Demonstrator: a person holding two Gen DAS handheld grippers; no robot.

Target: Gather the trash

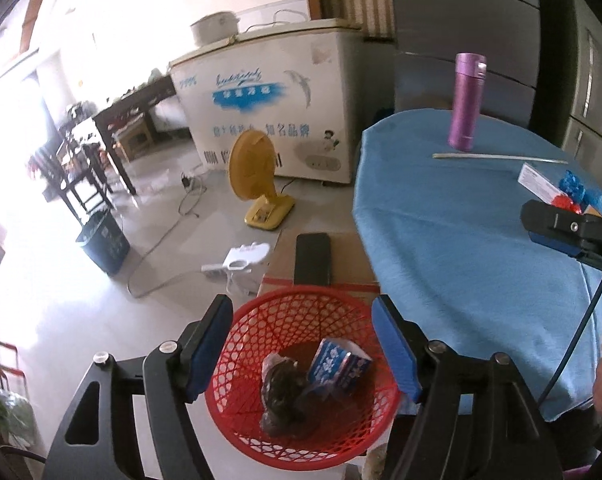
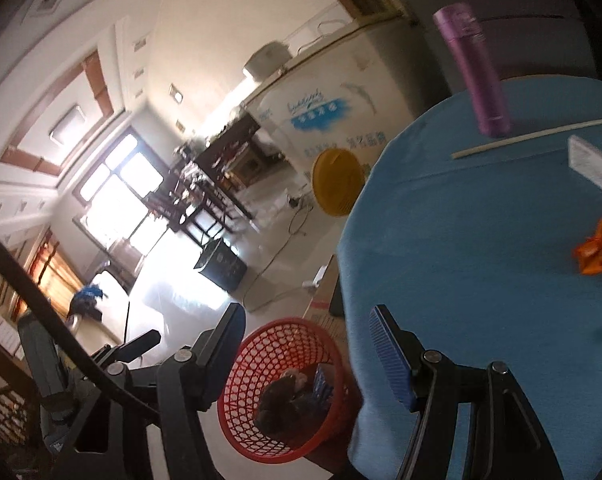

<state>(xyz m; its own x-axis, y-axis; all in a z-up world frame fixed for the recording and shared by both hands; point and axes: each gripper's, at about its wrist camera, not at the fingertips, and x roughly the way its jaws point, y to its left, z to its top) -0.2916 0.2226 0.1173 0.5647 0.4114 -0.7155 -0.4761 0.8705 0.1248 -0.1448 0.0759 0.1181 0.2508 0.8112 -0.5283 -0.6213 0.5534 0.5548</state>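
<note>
A red mesh basket stands on the floor by the round table with the blue cloth. In it lie a dark crumpled bag and a blue-and-white carton. My left gripper hangs open above the basket, nothing between its pads. On the table's right lie a red wrapper, blue wrappers, a white box and a white stick. My right gripper is open and empty over the table edge and the basket. An orange wrapper lies to its right.
A purple flask stands at the table's far side. On the floor are a cardboard box carrying a black phone, a yellow fan, a white power strip, a dark bin and a chest freezer.
</note>
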